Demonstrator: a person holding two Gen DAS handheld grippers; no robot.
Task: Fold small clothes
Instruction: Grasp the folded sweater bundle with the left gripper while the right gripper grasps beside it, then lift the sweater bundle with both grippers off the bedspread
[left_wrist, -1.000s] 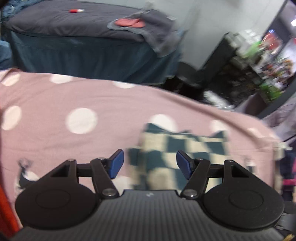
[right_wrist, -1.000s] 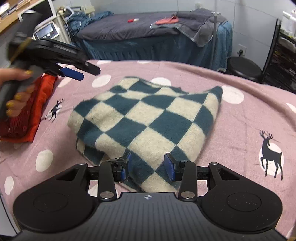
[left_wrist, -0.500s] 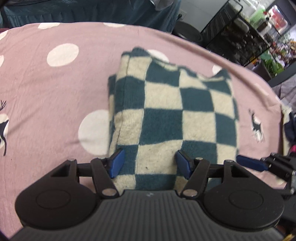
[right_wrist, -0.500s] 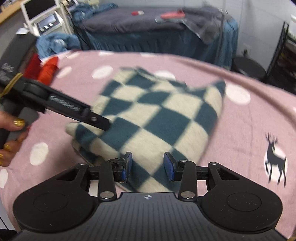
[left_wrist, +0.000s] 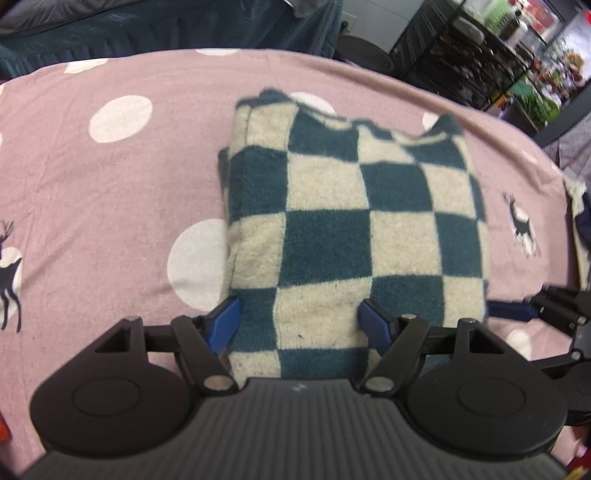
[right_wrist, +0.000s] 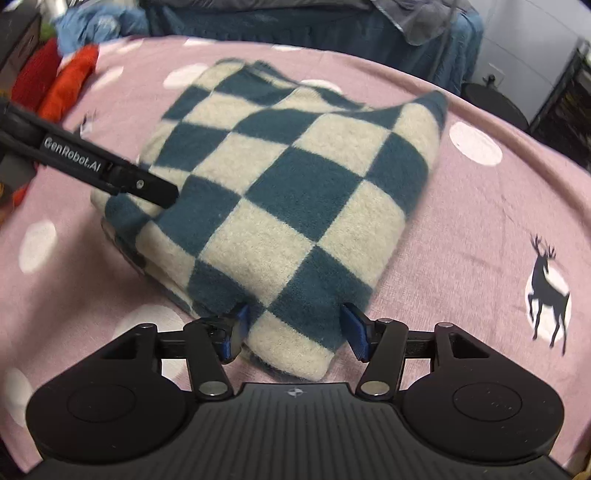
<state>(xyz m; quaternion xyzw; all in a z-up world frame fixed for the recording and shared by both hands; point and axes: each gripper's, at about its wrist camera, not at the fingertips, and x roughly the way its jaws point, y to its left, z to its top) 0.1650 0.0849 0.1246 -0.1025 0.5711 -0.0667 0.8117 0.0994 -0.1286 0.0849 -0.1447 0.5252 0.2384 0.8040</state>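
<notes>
Your left gripper stands spread wide, its blue pads either side of the near edge of the checkered sweater, grasping nothing; the left pad sits at the garment's left fold, the right pad rests over the checks near the lower middle of the frame. Whether the pads press into the cloth or only hover over it, you cannot tell from this view.

Your right gripper is likewise spread, straddling the near corner of the same sweater at the bottom centre of its frame, with the cloth lying between the pads and not pinched.

In the right wrist view your left gripper's black finger reaches in from the left edge and meets the sweater's left side. In the left wrist view your right gripper shows at the lower right, just beside the sweater's right edge.

The sweater lies folded into a thick block in the middle of the pink spotted bedspread, with bare bedspread to its left, right and far side. A deer print sits at right, well apart from the garment.

Red clothing lies at the upper left of the right wrist frame, partly cut off. The far background is blurred and hard to make out.
</notes>
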